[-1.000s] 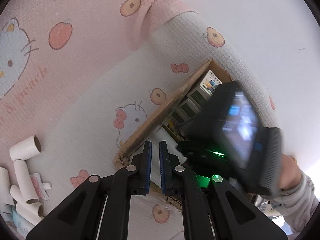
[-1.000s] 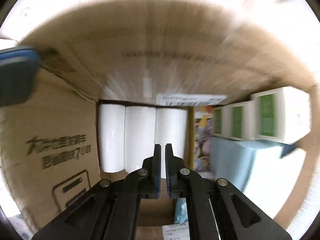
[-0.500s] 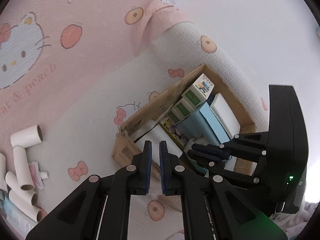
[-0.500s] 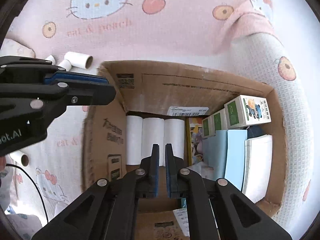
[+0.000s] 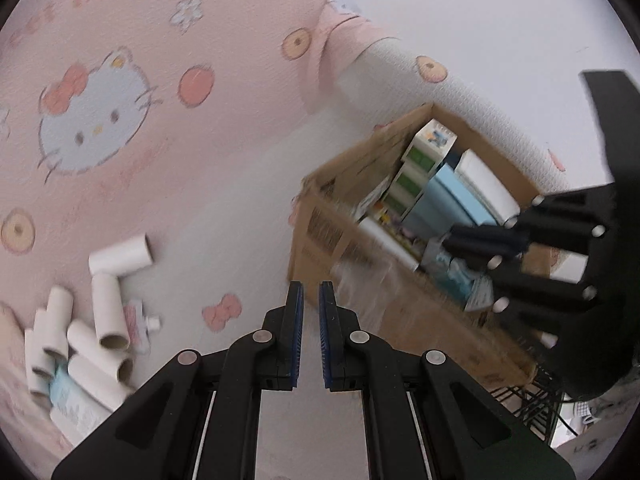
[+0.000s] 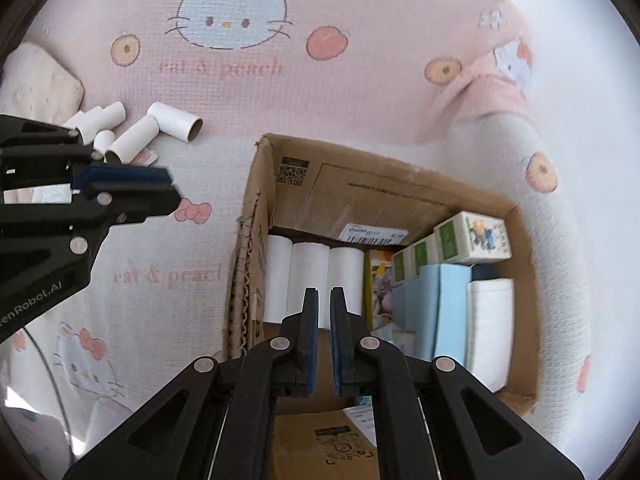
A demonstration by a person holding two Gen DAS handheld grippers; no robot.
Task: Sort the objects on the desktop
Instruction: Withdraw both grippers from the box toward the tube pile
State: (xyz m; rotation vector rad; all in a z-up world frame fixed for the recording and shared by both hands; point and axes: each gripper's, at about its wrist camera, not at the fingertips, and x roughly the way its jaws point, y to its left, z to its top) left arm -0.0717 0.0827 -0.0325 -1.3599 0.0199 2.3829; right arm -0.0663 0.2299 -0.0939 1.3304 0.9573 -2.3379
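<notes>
An open cardboard box (image 6: 360,184) (image 5: 320,216) stands on a pink Hello Kitty cloth. It holds three white rolls (image 6: 310,276), green-and-white cartons (image 6: 472,240), a light blue pack (image 6: 440,308) and a white pack (image 6: 490,328). Several loose cardboard tubes (image 5: 108,308) (image 6: 160,128) lie left of the box. My left gripper (image 5: 311,300) is shut and empty above the cloth between tubes and box. My right gripper (image 6: 324,300) is shut and empty above the box; it also shows in the left wrist view (image 5: 480,240).
A small pink-and-white tube (image 5: 138,320) and a pale blue packet (image 5: 68,396) lie among the cardboard tubes. A beige cushion (image 6: 40,80) sits at the far left. A black wire rack (image 5: 532,392) stands beside the box. Another printed carton (image 6: 332,444) lies below the right gripper.
Both grippers have pulled back and up from the box, so more cloth shows. The left gripper has swung left toward the tubes. Both stay shut and empty.
</notes>
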